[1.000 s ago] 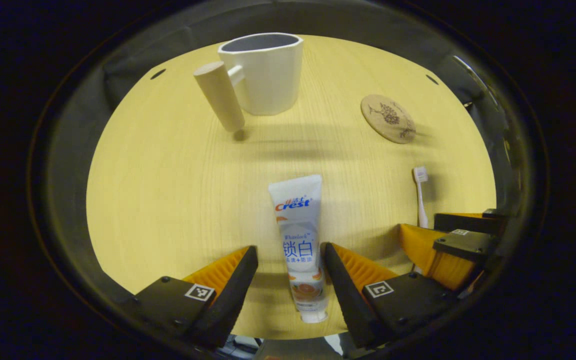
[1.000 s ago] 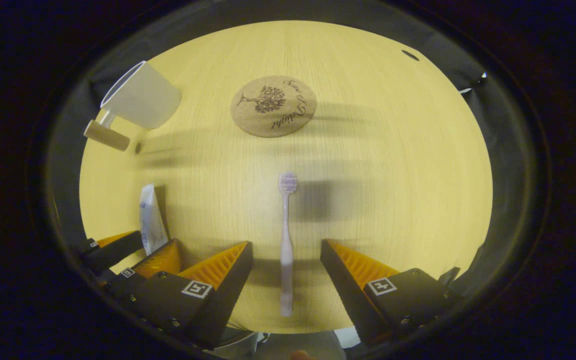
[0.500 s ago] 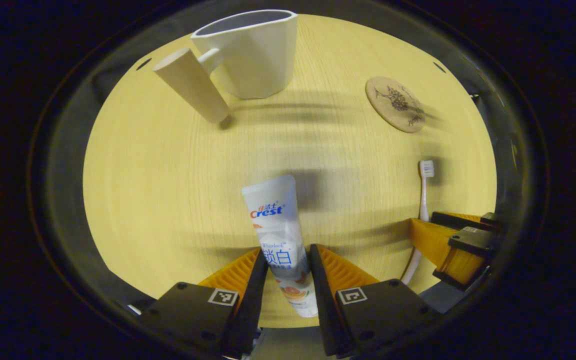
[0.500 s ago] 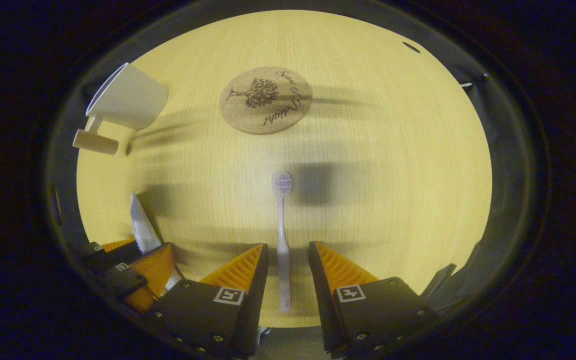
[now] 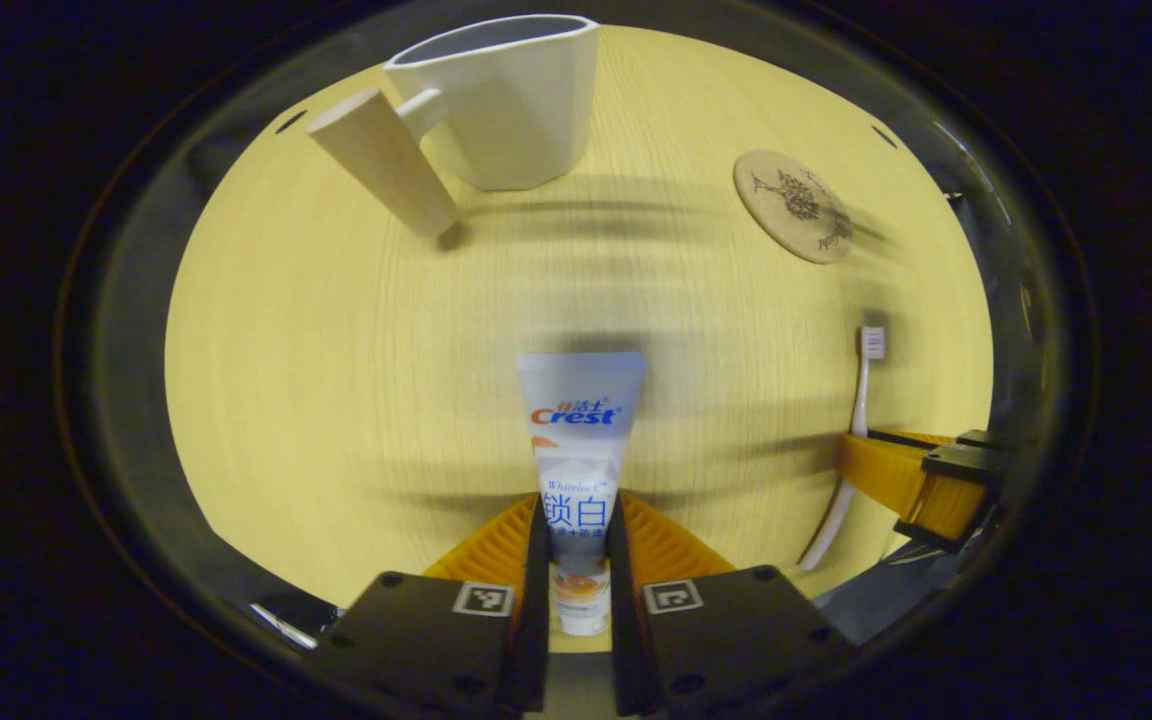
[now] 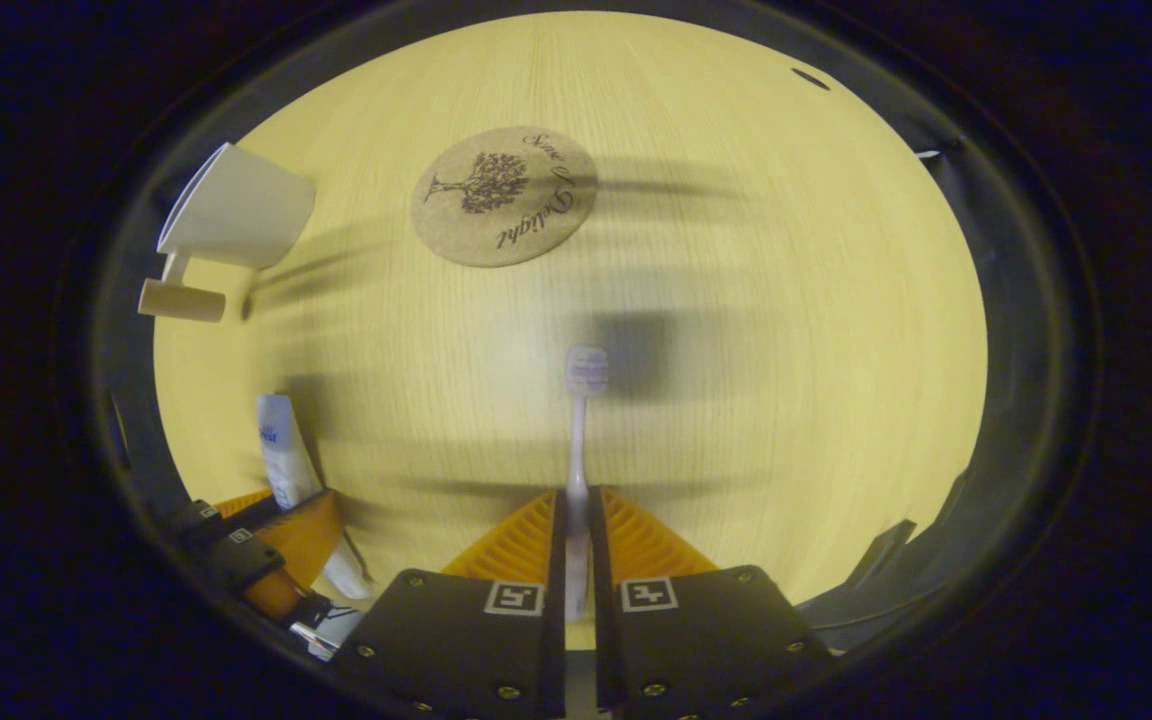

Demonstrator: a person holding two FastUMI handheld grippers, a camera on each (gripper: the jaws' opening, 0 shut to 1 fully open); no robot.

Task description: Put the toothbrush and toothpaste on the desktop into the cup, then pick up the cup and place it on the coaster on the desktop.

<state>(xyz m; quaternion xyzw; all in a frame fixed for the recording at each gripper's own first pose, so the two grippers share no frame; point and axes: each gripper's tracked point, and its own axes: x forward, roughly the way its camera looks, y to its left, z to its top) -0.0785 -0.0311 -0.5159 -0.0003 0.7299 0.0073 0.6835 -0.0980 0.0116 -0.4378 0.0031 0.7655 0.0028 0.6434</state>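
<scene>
— Cup (image 5: pixel 516 100) at the far edge of the pale wooden worktop (image 5: pixel 336 380), standing upright in the left gripper view, its thick wooden handle (image 5: pixel 386 160) angled toward the camera. What does it hold?

— Hard to say: just a thin strip of dark inner wall shows at this angle, and no item rises above the rim. Both things meant for it are in claws, well short of the cup.

— Where is the toothpaste (image 5: pixel 581 470) relative to the cup?

— Nearer the camera than the cup and well apart from it. The left claw (image 5: pixel 576 540) is pinching the tube's lower part, both fingers pressed against its sides, the flat crimped end pointing toward the cup.

— And the toothbrush (image 6: pixel 579 450)?

— In the right gripper view, the right claw (image 6: pixel 576 530) is closed tight on its handle, bristle head pointing up the worktop. The cup (image 6: pixel 236 210) sits far off to its upper left.

— The coaster (image 6: pixel 504 195)?

— Round cork disc with a printed tree, lying flat and bare to the right of the cup, apart from it and nothing resting on it. In the left gripper view the coaster (image 5: pixel 794 207) lies right of the cup.
</scene>
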